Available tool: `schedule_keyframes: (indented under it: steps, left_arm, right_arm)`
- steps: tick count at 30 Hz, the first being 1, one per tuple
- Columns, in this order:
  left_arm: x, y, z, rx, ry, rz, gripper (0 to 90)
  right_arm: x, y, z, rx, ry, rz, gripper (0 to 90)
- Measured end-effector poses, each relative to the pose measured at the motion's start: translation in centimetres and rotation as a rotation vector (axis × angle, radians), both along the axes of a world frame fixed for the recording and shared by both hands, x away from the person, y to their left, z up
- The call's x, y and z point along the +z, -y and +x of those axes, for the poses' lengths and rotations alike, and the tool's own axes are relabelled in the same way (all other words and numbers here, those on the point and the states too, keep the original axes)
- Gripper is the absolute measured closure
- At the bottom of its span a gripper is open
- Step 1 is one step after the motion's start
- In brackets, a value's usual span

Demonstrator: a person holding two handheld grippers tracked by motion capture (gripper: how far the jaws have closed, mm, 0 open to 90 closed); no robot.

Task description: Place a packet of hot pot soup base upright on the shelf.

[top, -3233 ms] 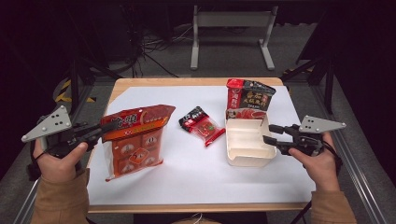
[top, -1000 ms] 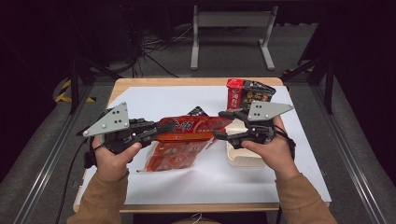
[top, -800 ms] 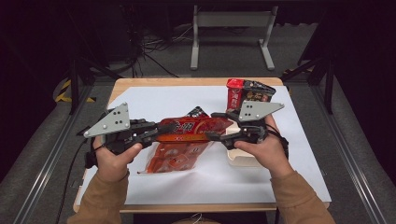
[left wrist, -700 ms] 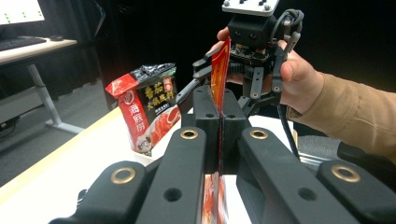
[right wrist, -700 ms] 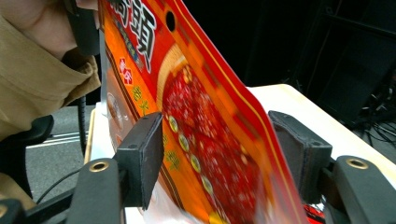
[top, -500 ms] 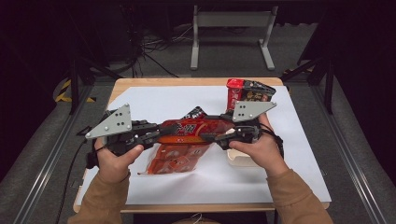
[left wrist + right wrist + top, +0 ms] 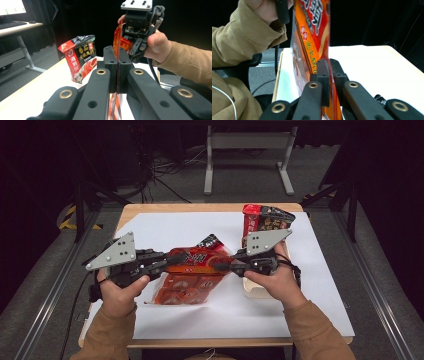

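The large flat orange-red plastic food pouch hangs stretched above the white paper sheet covering the wooden table, just left of the pale shallow tray. The left gripper is clamped on the pouch's left top corner, and the right gripper, whose jaws have just been closing, pinches its right top corner. Behind the tray stands a red-and-black printed bag.

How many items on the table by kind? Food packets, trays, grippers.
Food packets: 3, the large orange packet held by both grippers, a small dark sachet behind it, a standing red-black packet
Trays: 1, white tray
Grippers: 2, left gripper, right gripper
Total: 6
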State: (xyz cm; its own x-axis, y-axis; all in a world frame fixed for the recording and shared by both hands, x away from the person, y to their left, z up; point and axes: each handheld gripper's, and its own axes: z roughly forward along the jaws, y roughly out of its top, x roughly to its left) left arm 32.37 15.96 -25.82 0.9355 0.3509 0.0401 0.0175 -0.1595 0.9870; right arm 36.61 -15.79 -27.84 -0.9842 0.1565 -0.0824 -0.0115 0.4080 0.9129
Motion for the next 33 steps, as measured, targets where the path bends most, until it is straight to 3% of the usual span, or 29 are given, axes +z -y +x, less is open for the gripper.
schedule_keyframes:
  steps: [12,23,27,29,33]
  left_arm:
    - [-0.2,-0.8,0.5,-0.020,-0.026,-0.019,89.0]
    - [-0.3,-1.1,0.7,-0.032,-0.035,-0.036,85.7]
    - [-0.4,-1.2,0.7,-0.024,-0.038,-0.029,79.5]
    - [-0.4,-1.3,0.8,-0.021,-0.060,-0.036,72.5]
    - [-0.6,-1.6,0.9,-0.008,-0.057,-0.022,56.5]
  right_arm:
    - [1.5,-0.1,-1.0,-0.022,0.007,-0.031,90.0]
    - [3.1,-0.1,-1.4,-0.027,-0.003,-0.025,90.0]
    - [3.6,0.0,-1.6,-0.026,-0.004,-0.026,90.0]
    - [3.7,-0.1,-1.6,-0.030,-0.008,-0.030,90.0]
    - [4.2,0.1,-1.5,-0.049,-0.019,-0.032,90.0]
